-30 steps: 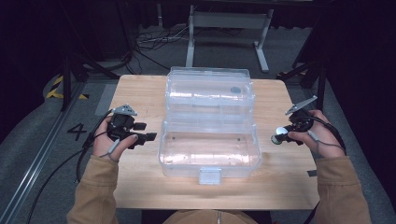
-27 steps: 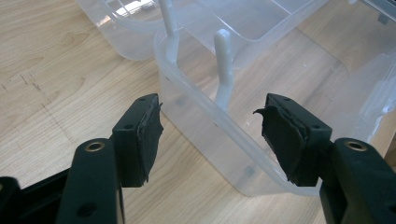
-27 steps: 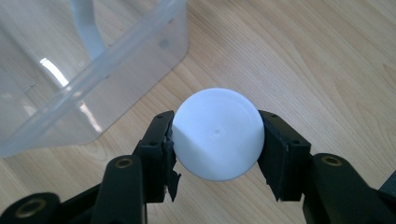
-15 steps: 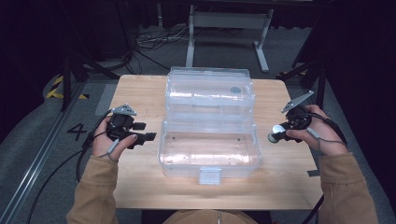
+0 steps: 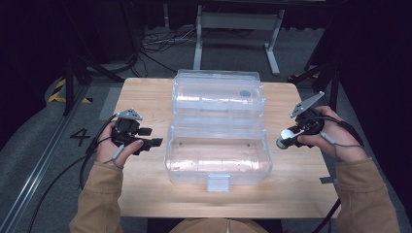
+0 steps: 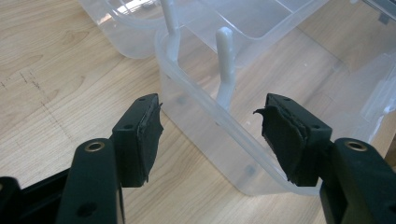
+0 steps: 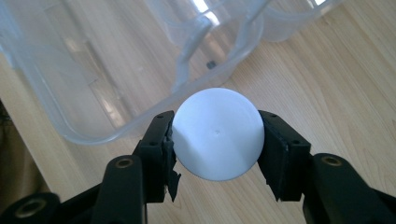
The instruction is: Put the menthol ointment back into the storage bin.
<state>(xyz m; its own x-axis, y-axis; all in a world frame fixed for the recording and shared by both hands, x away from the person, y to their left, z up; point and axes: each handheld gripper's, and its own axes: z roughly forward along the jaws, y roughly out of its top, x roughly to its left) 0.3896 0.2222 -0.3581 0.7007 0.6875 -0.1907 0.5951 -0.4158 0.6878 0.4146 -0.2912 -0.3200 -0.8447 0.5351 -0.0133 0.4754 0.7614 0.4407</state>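
Ball: we hold a white ball [image 7: 218, 134] tight between the two black jaws of our right gripper [image 5: 291, 137]. It is up off the table, not in the box yet.
Right gripper: closed on the ball, one pad pressing each side. The clear box [image 5: 217, 154] lies just in front of it, with its near side wall close to the ball.
Box: it is see-through and stands open, with the lid part [image 5: 218, 94] lying flat behind the bottom part. We see nothing inside the bottom part.
Left gripper: our left gripper [image 6: 210, 135] is wide open and holds nothing. The box's side wall and a small white post [image 6: 226, 65] stand just ahead of its jaws, not touched.
Table: the wooden table [image 5: 145, 97] is under the box and both grippers.
Done: we think the picking up is done, because the ball is gripped and in the air.
Left to do: we think the ball must go over the wall, into the box, and be let go. Maybe the lid gets shut after that.
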